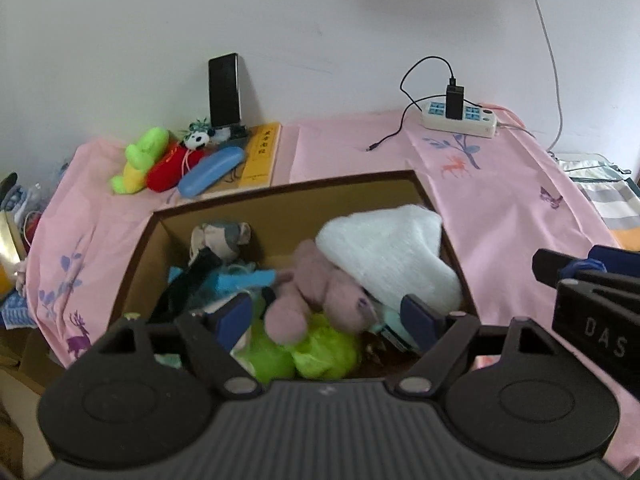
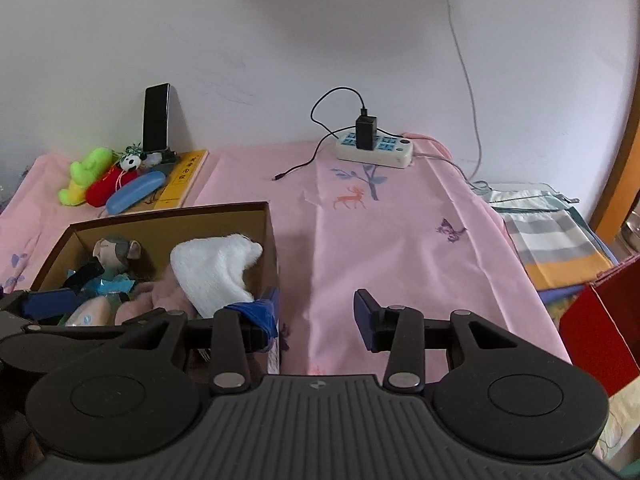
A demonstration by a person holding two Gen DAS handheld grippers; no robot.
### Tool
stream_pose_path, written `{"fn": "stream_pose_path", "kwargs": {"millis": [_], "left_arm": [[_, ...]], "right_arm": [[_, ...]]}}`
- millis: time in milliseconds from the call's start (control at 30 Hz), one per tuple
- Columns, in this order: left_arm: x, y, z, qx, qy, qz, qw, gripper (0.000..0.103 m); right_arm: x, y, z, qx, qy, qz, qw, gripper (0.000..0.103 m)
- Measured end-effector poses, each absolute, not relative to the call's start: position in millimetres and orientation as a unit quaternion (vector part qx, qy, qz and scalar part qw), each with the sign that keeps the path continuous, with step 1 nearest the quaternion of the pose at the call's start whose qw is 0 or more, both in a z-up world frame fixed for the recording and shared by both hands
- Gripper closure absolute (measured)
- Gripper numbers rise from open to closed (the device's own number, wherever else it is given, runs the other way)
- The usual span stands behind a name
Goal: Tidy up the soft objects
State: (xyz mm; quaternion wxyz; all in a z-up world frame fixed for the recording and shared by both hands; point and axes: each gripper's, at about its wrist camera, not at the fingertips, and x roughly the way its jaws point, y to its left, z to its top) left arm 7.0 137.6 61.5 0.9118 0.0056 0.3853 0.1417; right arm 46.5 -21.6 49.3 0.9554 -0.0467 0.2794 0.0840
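Note:
A brown cardboard box (image 1: 280, 196) (image 2: 168, 211) stands on the pink cloth. It holds a white fluffy piece (image 1: 388, 252) (image 2: 216, 268), a pink plush (image 1: 316, 296), a lime green plush (image 1: 316, 354), a grey plush (image 1: 224, 238) (image 2: 116, 254) and blue soft items. My left gripper (image 1: 326, 320) is open above the box, with the pink plush lying loose between its fingers. My right gripper (image 2: 316, 314) is open and empty just right of the box, over the cloth. A green plush (image 1: 140, 158) (image 2: 86, 174), a red plush (image 1: 170, 168) and a small panda (image 1: 198, 138) lie at the back left.
A blue glasses case (image 1: 210, 172) (image 2: 134, 192), a yellow book (image 1: 260, 154) and an upright phone (image 1: 224, 90) (image 2: 157, 118) stand by the wall. A power strip (image 1: 460, 118) (image 2: 374, 148) with charger and cable lies at the back right. Folded fabrics (image 2: 548, 236) and a red box (image 2: 600, 328) are on the right.

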Motion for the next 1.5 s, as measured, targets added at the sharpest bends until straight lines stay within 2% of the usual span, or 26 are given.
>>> {"fn": "stream_pose_path", "kwargs": {"millis": [900, 1500], "left_arm": [[30.4, 175.0, 33.7, -0.03, 0.398, 0.167, 0.902, 0.018], [26.1, 164.4, 34.9, -0.014, 0.395, 0.155, 0.906, 0.018]], "right_arm": [[74.5, 9.8, 31.8, -0.052, 0.298, 0.09, 0.949, 0.076], [71.0, 3.9, 31.3, -0.052, 0.294, 0.08, 0.951, 0.076]]}}
